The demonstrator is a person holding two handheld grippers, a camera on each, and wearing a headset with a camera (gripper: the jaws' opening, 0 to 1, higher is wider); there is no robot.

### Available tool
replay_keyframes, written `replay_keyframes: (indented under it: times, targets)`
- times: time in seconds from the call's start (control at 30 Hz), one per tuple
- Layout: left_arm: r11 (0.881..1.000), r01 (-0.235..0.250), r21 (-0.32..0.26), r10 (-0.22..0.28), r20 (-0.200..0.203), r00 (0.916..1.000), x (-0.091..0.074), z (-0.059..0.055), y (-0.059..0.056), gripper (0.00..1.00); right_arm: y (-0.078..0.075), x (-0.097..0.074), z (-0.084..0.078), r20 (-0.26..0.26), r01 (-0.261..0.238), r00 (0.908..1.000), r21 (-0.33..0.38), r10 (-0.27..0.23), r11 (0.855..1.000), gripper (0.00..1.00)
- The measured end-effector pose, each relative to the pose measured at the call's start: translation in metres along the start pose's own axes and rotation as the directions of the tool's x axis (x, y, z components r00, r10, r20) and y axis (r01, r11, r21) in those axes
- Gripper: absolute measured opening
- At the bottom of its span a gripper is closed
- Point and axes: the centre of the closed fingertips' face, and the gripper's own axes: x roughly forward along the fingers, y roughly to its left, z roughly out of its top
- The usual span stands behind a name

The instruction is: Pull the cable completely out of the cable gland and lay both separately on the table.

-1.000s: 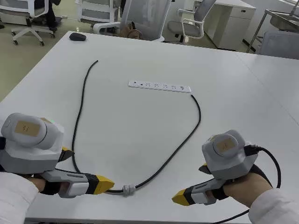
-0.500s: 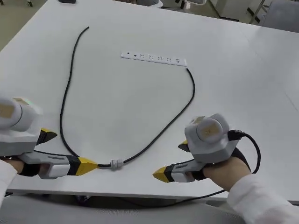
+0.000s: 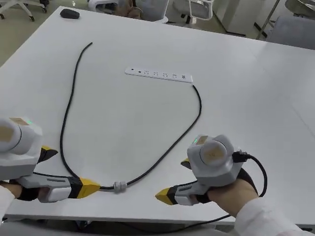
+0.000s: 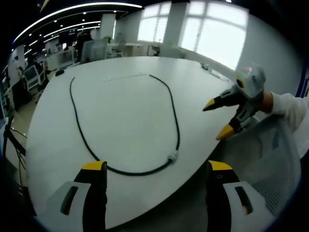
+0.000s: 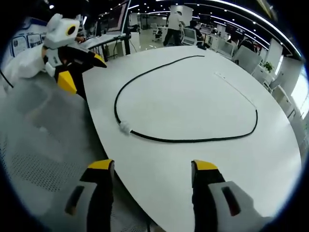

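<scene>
We flank cable gland (image 3: 120, 186) at table's (image 3: 236, 73) near edge w/ L gripper (image 3: 69, 169) & R gripper (image 3: 173, 179), both jaws apart, nothing clamped; prob. lining up to pinch gland & cable (image 3: 200, 105).

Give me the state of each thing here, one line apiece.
Cable: lying looped on the table, threaded through the cable gland.
Cable gland: on the cable, near the table's front edge.
Power strip: flat on the table, cable joined at one end.
Left gripper: open, empty.
Right gripper: open, empty.
</scene>
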Motion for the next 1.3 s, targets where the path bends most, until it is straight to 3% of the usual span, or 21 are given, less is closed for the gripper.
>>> replay_keyframes:
  times: [0.23,0.53,0.73,0.83,0.93,1.1,1.23,1.3]
  targets:
    - [1.000,-0.004,-0.009,0.004,0.019,0.9998,-0.002,0.003,0.001,0.84,0.002,0.000,0.007,0.025,0.002,0.9997,-0.021,-0.002,1.000,0.69]
    - [1.000,0.007,0.021,-0.007,0.003,1.0000,0.000,0.001,-0.002,0.84,0.002,-0.003,0.016,0.054,0.008,0.9985,-0.051,-0.005,0.999,0.68]
    - [1.000,0.002,0.029,-0.002,0.012,0.9999,-0.001,0.005,0.000,0.84,0.008,-0.004,0.031,0.108,-0.039,0.9933,-0.041,0.043,0.998,0.67]
    - [0.999,0.007,0.037,-0.007,0.009,0.9999,-0.001,0.005,-0.001,0.84,0.013,-0.002,0.042,0.129,-0.071,0.9884,-0.079,0.080,0.994,0.65]
    - [0.999,0.012,0.043,-0.012,0.003,0.9999,0.000,0.004,-0.002,0.84,0.017,0.002,0.050,0.128,-0.090,0.9853,-0.177,0.113,0.980,0.65]
    - [0.999,0.011,0.045,-0.012,0.012,0.9999,-0.001,0.005,-0.002,0.83,0.024,0.010,0.054,0.115,-0.132,0.9789,-0.277,0.169,0.952,0.65]
    - [0.999,0.009,0.040,-0.009,0.014,0.9999,-0.002,0.006,-0.002,0.83,0.032,0.024,0.048,0.077,-0.166,0.9749,-0.377,0.209,0.911,0.61]
    - [0.999,0.009,0.039,-0.010,0.017,0.9998,-0.002,0.006,-0.002,0.83,0.033,0.034,0.046,0.069,-0.176,0.9727,-0.403,0.222,0.898,0.58]
